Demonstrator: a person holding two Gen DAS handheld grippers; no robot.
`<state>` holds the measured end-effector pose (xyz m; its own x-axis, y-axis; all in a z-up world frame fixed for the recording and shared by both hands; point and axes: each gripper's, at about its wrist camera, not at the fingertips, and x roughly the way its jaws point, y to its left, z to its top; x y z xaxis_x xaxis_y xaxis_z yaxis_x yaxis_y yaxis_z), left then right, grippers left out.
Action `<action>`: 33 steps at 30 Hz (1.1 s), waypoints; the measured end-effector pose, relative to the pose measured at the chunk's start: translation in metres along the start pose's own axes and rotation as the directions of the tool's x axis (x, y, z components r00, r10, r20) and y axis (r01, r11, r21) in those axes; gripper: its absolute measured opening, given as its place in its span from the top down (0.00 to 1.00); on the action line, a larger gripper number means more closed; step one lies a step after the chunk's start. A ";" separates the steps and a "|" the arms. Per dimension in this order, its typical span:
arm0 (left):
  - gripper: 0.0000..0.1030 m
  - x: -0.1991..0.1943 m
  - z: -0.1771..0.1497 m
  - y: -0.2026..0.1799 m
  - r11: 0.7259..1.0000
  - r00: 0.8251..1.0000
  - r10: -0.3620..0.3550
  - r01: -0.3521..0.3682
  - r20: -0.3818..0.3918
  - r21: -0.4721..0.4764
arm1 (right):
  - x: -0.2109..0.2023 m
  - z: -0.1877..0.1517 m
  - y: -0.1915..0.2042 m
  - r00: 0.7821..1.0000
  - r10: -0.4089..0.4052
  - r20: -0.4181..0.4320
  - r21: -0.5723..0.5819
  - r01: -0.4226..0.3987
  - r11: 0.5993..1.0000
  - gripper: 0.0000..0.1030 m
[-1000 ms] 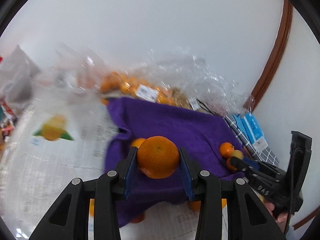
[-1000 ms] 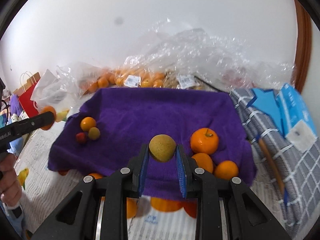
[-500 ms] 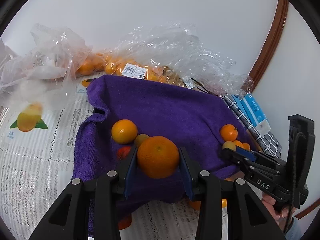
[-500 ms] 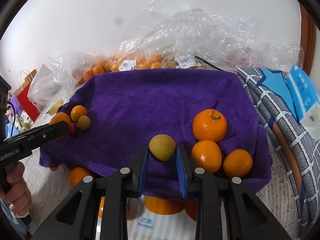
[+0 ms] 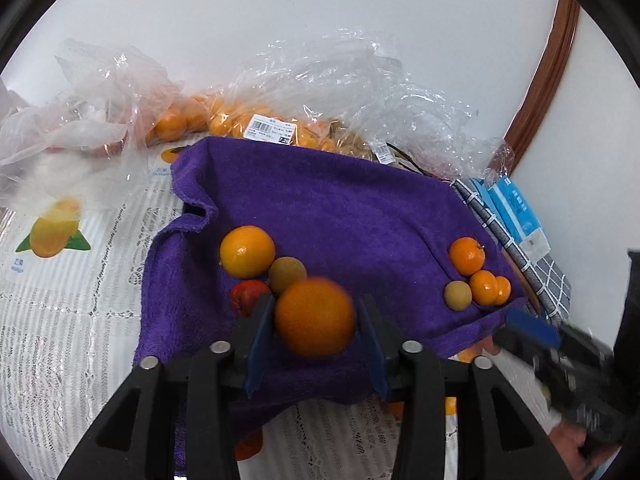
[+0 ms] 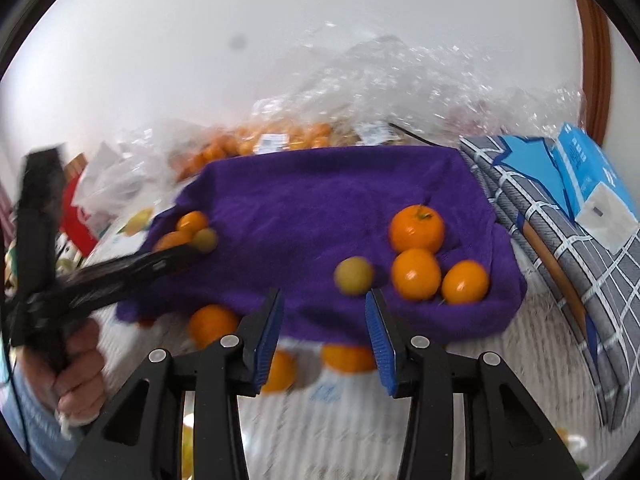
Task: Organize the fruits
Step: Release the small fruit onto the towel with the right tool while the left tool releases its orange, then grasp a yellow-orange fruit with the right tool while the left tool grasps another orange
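We see the left gripper with its jaws just opened a little: the large orange sits between the blue pads, blurred, with a narrow gap on each side, so the pads no longer press on it. Just beyond it on the purple towel lie a red fruit, a tan fruit and a yellow-orange citrus, touching one another.

We see the right gripper with its jaws likewise just opened and nothing between the pads. The small yellow-green fruit lies on the towel just beyond the fingertips, slightly right of the gripper's centre line, just beside a cluster of three oranges at the towel's right edge.

Further back, clear plastic bags of oranges rest on the surface against the white wall. A blue tissue pack lies on a grey checked cloth at the right.
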<state>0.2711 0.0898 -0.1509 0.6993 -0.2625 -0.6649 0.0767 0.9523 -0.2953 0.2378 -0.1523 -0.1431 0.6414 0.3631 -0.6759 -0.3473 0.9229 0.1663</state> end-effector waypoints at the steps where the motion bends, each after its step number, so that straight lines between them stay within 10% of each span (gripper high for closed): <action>1: 0.48 -0.001 0.000 0.000 1.000 1.000 -0.004 0.004 0.005 -0.002 | -0.003 -0.005 0.006 1.000 0.017 -0.008 -0.013 -0.017 1.000 0.55; 14: 0.42 -0.048 -0.019 0.005 1.000 0.996 -0.025 0.024 0.088 0.010 | 0.029 -0.031 0.034 0.989 0.048 -0.141 -0.105 -0.063 0.992 0.51; 33: 0.42 -0.009 -0.045 -0.054 0.982 0.984 -0.139 0.152 -0.110 0.115 | -0.020 -0.038 -0.042 0.999 -0.034 -0.008 0.011 0.034 0.999 0.55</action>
<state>0.2287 0.0335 -0.1603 0.5991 -0.4079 -0.6890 0.2627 0.9130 -0.3121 0.2137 -0.2031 -0.1638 0.6473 0.3304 -0.6869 -0.3178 0.9361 0.1507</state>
